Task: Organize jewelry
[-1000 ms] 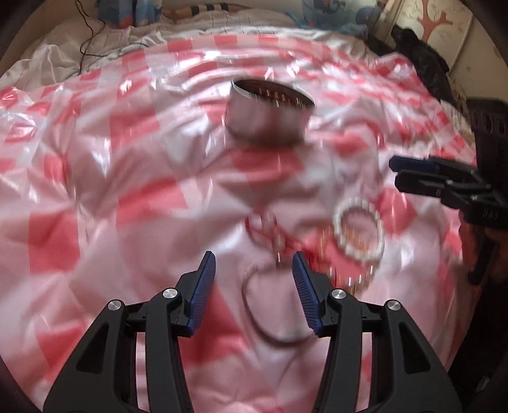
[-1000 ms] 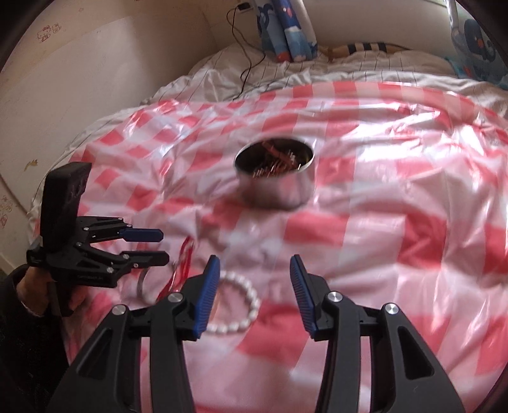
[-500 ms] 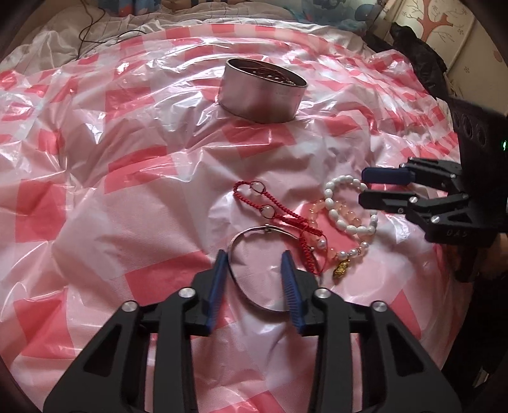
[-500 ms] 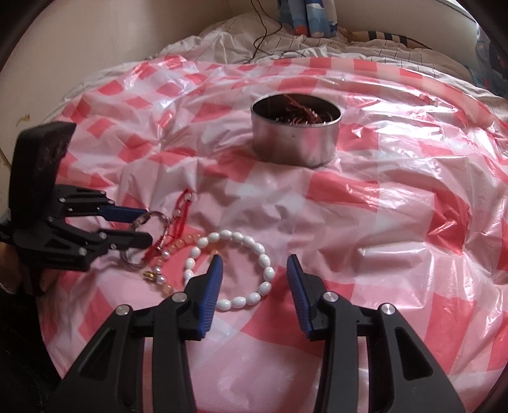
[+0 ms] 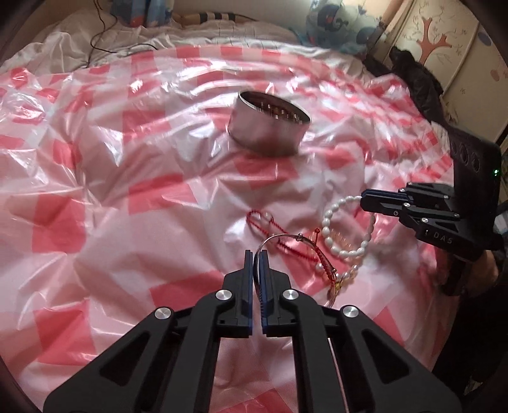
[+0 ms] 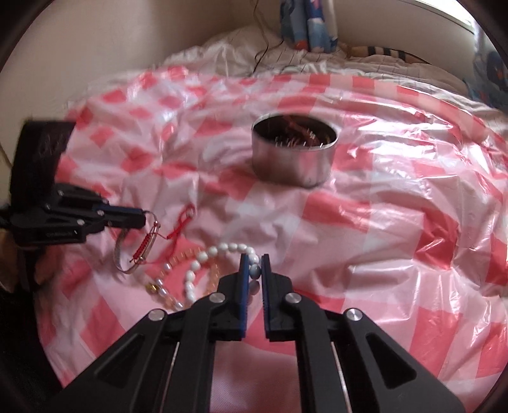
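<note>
My left gripper (image 5: 256, 258) is shut on a thin silver bangle (image 5: 279, 236), lifted a little off the sheet; a red cord bracelet (image 5: 270, 222) hangs tangled on it. My right gripper (image 6: 255, 267) is shut on a white pearl bracelet (image 6: 203, 263), which also shows in the left wrist view (image 5: 330, 244). A round metal tin (image 5: 270, 127) with jewelry inside stands farther back, also in the right wrist view (image 6: 293, 159). A peach bead bracelet with a gold charm (image 6: 158, 287) lies under the pearls.
Everything rests on a crinkled red-and-white checked plastic sheet (image 5: 127, 190) spread over a bed. Pillows and a black cable (image 5: 101, 28) lie at the far edge. Dark clothing (image 5: 416, 85) hangs at the right.
Both grippers have closed: the left on the silver bangle, the right on the pearl bracelet. The bangle has tilted up off the sheet, pulling the red cord with it.
</note>
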### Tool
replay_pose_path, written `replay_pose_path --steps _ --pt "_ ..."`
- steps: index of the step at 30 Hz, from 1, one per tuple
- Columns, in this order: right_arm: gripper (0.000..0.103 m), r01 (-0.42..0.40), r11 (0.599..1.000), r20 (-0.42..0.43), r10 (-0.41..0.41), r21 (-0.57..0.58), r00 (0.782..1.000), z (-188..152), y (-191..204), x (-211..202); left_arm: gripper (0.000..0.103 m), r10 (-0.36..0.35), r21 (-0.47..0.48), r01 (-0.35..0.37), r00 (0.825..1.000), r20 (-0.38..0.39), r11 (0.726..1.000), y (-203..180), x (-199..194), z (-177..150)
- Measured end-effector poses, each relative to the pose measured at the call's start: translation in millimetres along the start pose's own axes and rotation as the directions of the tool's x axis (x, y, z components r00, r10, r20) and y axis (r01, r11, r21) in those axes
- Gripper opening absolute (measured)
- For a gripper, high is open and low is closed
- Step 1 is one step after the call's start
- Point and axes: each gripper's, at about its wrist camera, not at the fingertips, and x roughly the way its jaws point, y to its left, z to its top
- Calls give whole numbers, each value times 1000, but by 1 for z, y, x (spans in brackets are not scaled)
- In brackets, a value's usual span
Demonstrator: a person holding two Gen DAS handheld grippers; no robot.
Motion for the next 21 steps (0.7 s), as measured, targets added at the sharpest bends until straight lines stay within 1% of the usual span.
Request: replay_pose_path --steps 1,2,3,4,7,9,10,11,12,13,14,15,16,17,18,21 --pt "8 -6 1000 11 6 12 1000 1 -1 -2 3 5 -1 -5 1000 7 1000 1 -2 2" --pt "8 -17 999 24 17 28 1000 3 -4 -5 3 25 6 -25 1000 10 1000 1 -3 2" --pt "8 -16 999 33 15 31 999 4 -5 -7 3 121 56 -122 992 16 991 -4 -3 3" --pt "8 -12 999 51 10 31 999 6 -5 -11 3 223 135 -226 974 36 965 -13 -4 2" --pt "8 -26 999 70 23 43 997 8 -7 -15 3 121 97 -125 992 46 987 -12 -11 7" --pt "8 -23 999 74 20 47 997 9 -7 -16 3 84 85 -89 995 55 992 -11 -15 9" --pt "8 -26 998 77 22 50 997 9 -7 -16 3 54 68 -59 997 63 996 -8 -17 10" --pt "8 -34 998 84 29 56 996 10 -8 -17 3 74 70 -79 995 69 994 -8 -19 11" --pt "8 -47 997 90 41 67 995 10 -10 -18 3 173 114 -181 982 74 977 -14 -16 10" --pt "8 -60 995 95 52 81 994 10 -13 -19 3 289 198 -299 954 76 934 -22 -10 9" --pt "8 -54 995 93 46 82 995 10 -14 -18 3 269 175 -274 962 53 946 -20 -5 8" --pt "8 -43 996 90 36 80 995 10 -14 -18 3 261 161 -264 965 39 951 -19 -3 7" --pt "8 -43 996 89 36 80 995 10 -14 -18 3 285 171 -285 958 29 943 -18 0 6" --pt "8 -46 996 88 39 79 995 10 -14 -18 3 313 181 -313 949 29 933 -18 1 6" --pt "8 -45 996 88 38 76 995 10 -13 -18 3 380 217 -380 924 41 899 -20 2 5" --pt "8 -44 996 90 38 73 995 10 -12 -19 3 459 250 -456 887 48 854 -19 5 5"
